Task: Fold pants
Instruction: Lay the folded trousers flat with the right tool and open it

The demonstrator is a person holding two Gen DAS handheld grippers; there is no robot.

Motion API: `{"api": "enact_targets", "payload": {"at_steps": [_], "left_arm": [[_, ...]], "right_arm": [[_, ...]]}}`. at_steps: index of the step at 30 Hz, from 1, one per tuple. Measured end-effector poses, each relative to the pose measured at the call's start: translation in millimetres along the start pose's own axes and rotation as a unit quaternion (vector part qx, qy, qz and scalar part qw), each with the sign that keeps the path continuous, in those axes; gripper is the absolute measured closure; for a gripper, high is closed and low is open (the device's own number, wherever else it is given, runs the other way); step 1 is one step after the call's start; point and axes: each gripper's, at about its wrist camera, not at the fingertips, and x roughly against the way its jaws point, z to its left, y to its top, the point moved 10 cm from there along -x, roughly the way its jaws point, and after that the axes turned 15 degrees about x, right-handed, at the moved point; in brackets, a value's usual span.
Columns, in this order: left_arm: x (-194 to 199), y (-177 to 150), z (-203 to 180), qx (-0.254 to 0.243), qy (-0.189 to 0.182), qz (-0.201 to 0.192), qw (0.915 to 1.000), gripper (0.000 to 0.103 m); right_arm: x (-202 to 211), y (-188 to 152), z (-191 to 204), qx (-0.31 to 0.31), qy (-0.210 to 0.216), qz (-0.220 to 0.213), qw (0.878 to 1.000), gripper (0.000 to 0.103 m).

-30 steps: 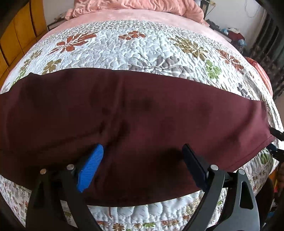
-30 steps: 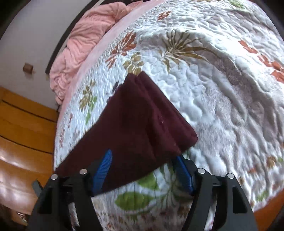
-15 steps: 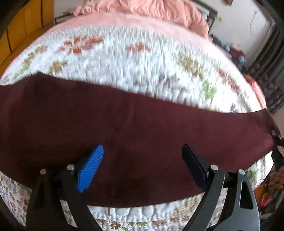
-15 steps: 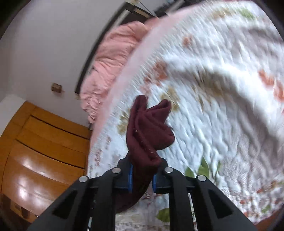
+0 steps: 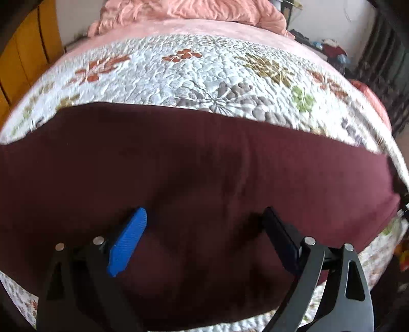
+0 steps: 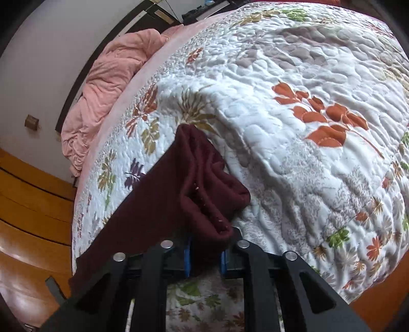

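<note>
Dark maroon pants [image 5: 204,184] lie stretched across a floral quilted bed, folded lengthwise into one long band. My left gripper [image 5: 204,219] hovers open just above the middle of the band, its blue pads [image 5: 127,240] spread wide with only flat cloth below them. At the right wrist view's centre, my right gripper [image 6: 204,252] is shut on the bunched end of the pants [image 6: 204,189], which stands lifted off the quilt in a crumpled fold. The rest of the band trails away to the lower left [image 6: 143,204].
The white quilt [image 6: 294,107] with leaf prints covers the bed. A pink blanket [image 5: 194,10] is heaped at the bed's head. Wooden cabinets [image 6: 28,219] stand beside the bed. Dark furniture and clutter [image 5: 378,58] sit at the far right.
My right gripper went from open around the pants' end to shut on it, and raised the end off the quilt into a bunched fold. The left gripper stayed open over the band.
</note>
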Motion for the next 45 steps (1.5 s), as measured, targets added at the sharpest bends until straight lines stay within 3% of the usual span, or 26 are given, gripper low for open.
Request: {"api": "enact_targets", "payload": {"at_steps": [5, 9, 12, 18, 23, 28, 34, 38, 40, 42, 44, 45], "left_arm": [[27.7, 8.9, 16.2, 0.034, -0.014, 0.0, 0.9993, 0.011], [40.9, 10.2, 48.9, 0.029, 0.014, -0.01, 0.9994, 0.011], [46.9, 11.1, 79.1, 0.048, 0.02, -0.01, 0.9986, 0.011], [55.9, 12.2, 117.8, 0.105, -0.003, 0.003, 0.9945, 0.011], [73.5, 19.0, 128.5, 0.126, -0.015, -0.014, 0.9919, 0.011], [84.3, 22.9, 147.1, 0.155, -0.02, -0.024, 0.9874, 0.011], [94.3, 26.2, 168.2, 0.185, -0.023, -0.032, 0.9819, 0.011], [99.4, 30.6, 178.7, 0.193, -0.019, -0.039, 0.9803, 0.011], [100.7, 32.5, 183.1, 0.199, -0.019, -0.042, 0.979, 0.011], [100.7, 33.3, 187.1, 0.204, -0.019, -0.041, 0.978, 0.011], [100.1, 33.2, 190.2, 0.208, -0.019, -0.04, 0.977, 0.011], [99.8, 33.1, 191.2, 0.209, -0.019, -0.039, 0.9768, 0.011]], "right_arm": [[4.6, 5.3, 8.7, -0.013, -0.005, 0.0, 1.0, 0.087], [24.7, 21.6, 32.3, 0.016, -0.012, -0.031, 0.999, 0.087], [43.9, 36.1, 78.4, 0.076, -0.018, -0.06, 0.995, 0.087], [55.7, 39.8, 215.3, 0.24, -0.015, -0.095, 0.966, 0.087], [31.2, 10.8, 312.0, 0.339, 0.008, -0.079, 0.937, 0.086], [-5.5, -40.4, 380.9, 0.401, 0.046, -0.039, 0.914, 0.086], [-57.5, -109.7, 423.2, 0.445, 0.073, 0.031, 0.892, 0.086], [-95.1, -153.1, 422.3, 0.461, 0.07, 0.085, 0.88, 0.083], [-111.8, -176.1, 413.5, 0.471, 0.064, 0.114, 0.872, 0.079], [-117.4, -189.1, 408.7, 0.481, 0.067, 0.127, 0.865, 0.064], [-110.3, -200.2, 411.6, 0.468, 0.116, 0.141, 0.865, 0.032], [-100.5, -202.5, 416.3, 0.451, 0.152, 0.146, 0.867, 0.026]]}}
